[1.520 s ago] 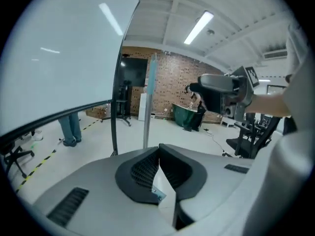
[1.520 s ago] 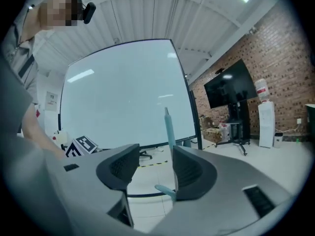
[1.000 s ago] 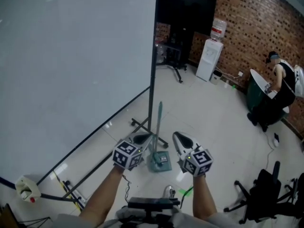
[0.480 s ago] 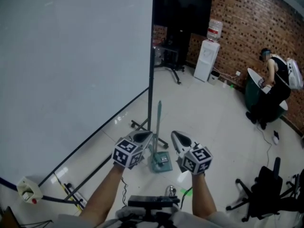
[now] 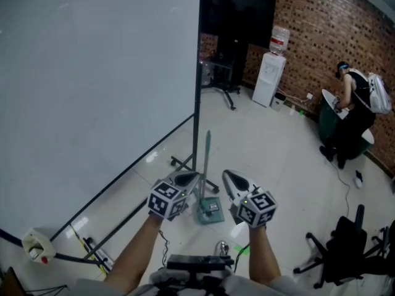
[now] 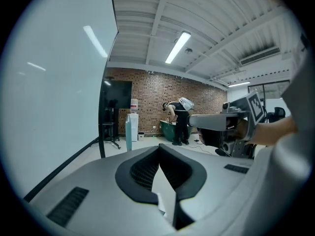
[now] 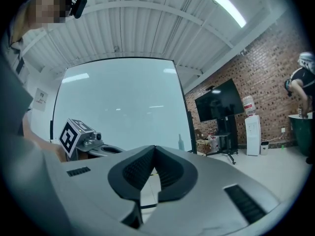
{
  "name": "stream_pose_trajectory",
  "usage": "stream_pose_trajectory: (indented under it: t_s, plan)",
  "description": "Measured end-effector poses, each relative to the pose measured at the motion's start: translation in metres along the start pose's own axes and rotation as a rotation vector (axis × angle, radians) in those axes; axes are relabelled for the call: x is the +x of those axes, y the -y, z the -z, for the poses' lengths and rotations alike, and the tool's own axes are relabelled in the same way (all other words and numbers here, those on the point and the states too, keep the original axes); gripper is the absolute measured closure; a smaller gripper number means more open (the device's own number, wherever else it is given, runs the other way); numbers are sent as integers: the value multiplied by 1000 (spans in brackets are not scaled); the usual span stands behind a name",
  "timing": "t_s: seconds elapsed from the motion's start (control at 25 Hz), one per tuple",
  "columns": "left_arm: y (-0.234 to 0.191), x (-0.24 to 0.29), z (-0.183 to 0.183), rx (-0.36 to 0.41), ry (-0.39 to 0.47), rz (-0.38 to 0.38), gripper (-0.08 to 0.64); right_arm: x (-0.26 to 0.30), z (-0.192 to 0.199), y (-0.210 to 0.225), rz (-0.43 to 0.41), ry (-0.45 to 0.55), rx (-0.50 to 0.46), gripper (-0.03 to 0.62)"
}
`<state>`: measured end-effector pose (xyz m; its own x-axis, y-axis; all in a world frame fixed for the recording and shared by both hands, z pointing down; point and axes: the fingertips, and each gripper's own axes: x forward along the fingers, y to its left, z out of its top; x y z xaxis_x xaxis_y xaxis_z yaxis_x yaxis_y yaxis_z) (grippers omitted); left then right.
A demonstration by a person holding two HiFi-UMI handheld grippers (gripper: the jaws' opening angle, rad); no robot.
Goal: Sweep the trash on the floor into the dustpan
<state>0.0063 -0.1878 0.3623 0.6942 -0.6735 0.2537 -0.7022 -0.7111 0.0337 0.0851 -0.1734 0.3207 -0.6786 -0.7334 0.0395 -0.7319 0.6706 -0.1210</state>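
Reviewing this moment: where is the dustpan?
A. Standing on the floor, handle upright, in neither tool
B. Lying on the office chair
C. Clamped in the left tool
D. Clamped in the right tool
A: the dustpan stands on the floor with its handle upright, while the left tool and the right tool are both shut with nothing between their jaws.

Glossy, smooth pale tiles on the floor (image 5: 278, 159), with soft reflections. Rough red brick on the wall (image 5: 321, 36). Smooth matt white on the big screen (image 5: 92, 91). Green, seemingly plastic, for the dustpan (image 5: 208, 209). Smooth matt grey plastic on the left hand-held gripper (image 6: 159, 147) and the right hand-held gripper (image 7: 154, 148), with ribbed black pads (image 6: 143, 173). Ribbed pale sheeting on the ceiling (image 6: 147, 28).
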Motion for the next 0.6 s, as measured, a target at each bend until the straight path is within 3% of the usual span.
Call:
stream_pose_trajectory:
  t_s: [0.6]
  plan:
    - [7,7,4,-13,-9,12,560,-7,-2,3,7,-11,1,589]
